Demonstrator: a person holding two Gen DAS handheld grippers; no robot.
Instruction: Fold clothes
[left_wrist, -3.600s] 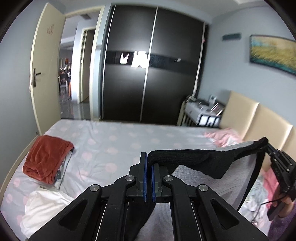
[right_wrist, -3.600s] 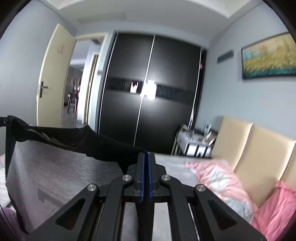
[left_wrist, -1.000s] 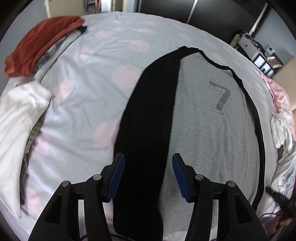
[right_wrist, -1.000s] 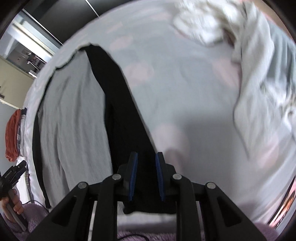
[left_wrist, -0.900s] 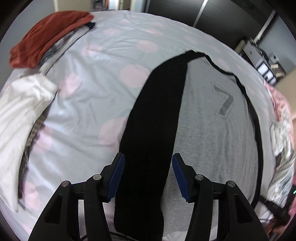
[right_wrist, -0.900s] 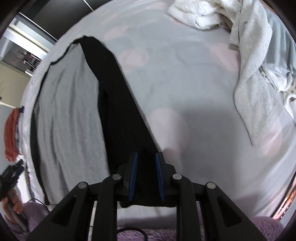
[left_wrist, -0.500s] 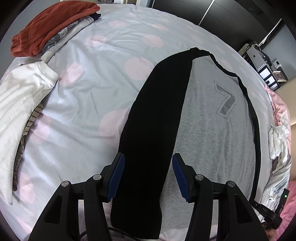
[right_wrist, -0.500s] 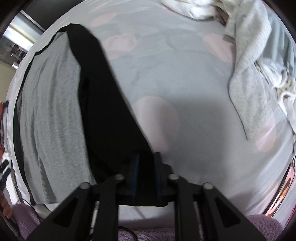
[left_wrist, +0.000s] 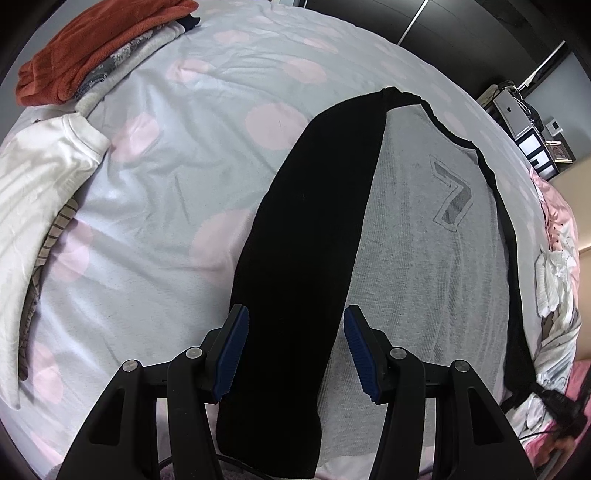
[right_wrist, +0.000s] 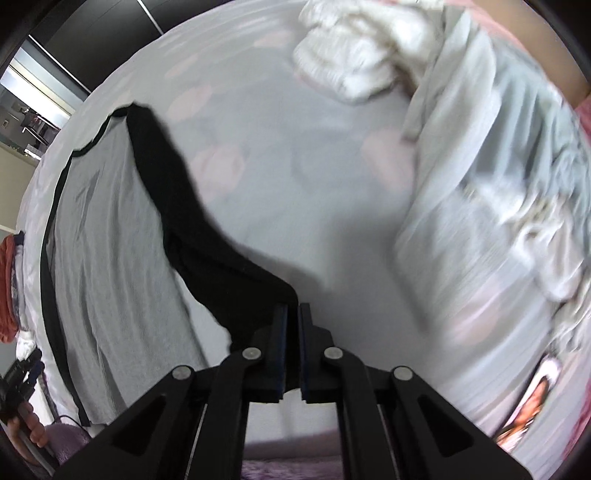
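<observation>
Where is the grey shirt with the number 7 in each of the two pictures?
Left wrist view: the grey shirt fills the centre and right, flat on the bed.
Right wrist view: the same shirt lies along the left side.
Shared landmark: the red folded cloth, top left in the left view, far left edge in the right.
</observation>
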